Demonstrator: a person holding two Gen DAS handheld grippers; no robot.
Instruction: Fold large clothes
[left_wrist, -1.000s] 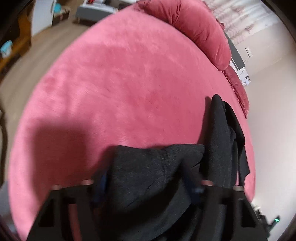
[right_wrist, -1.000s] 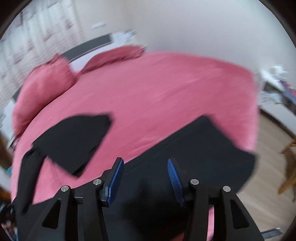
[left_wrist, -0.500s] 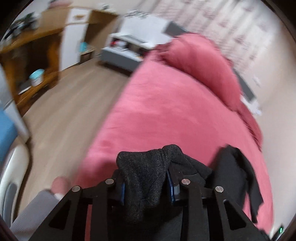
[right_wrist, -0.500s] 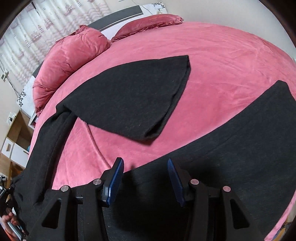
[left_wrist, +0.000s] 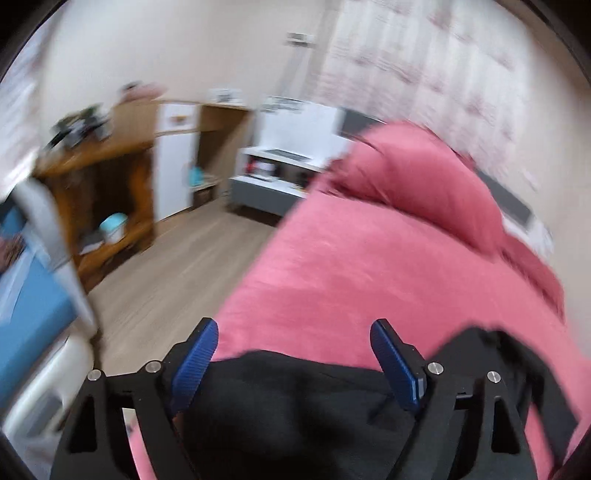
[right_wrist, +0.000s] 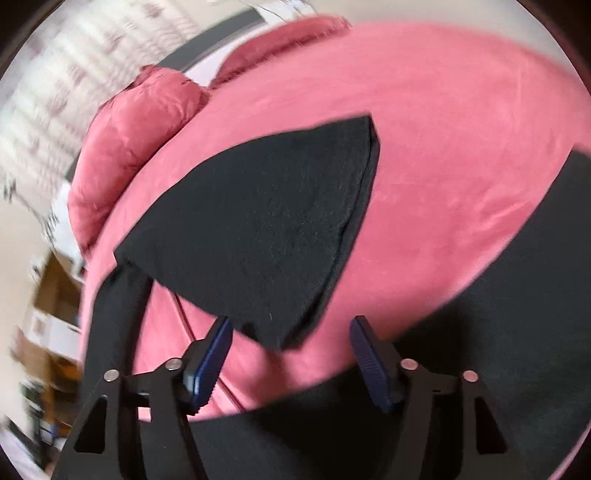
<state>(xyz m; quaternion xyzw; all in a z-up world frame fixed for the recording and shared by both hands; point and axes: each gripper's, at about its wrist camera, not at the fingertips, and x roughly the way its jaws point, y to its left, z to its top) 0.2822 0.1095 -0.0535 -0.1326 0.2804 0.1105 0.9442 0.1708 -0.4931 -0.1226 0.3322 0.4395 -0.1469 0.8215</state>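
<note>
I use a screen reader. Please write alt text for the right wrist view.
The right gripper, jaws open and just widened, hangs over a black knit garment spread on a pink plush bedspread, nothing between them.

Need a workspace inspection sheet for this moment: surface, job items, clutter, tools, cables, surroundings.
Surface: pink bed cover, large bare area.
Job's things: black garment spread on the bed, one section lying flat toward the pink pillows.
Clutter: nothing seen on the bed.
Grippers: left tool open, jaws just opened, black fabric lying below, not pinched; right tool open, jaws just widened, over a garment edge, nothing gripped.
Cables: nothing seen.
Surroundings: wood floor, wooden shelf unit, white cabinet, curtains; blurred.
</note>
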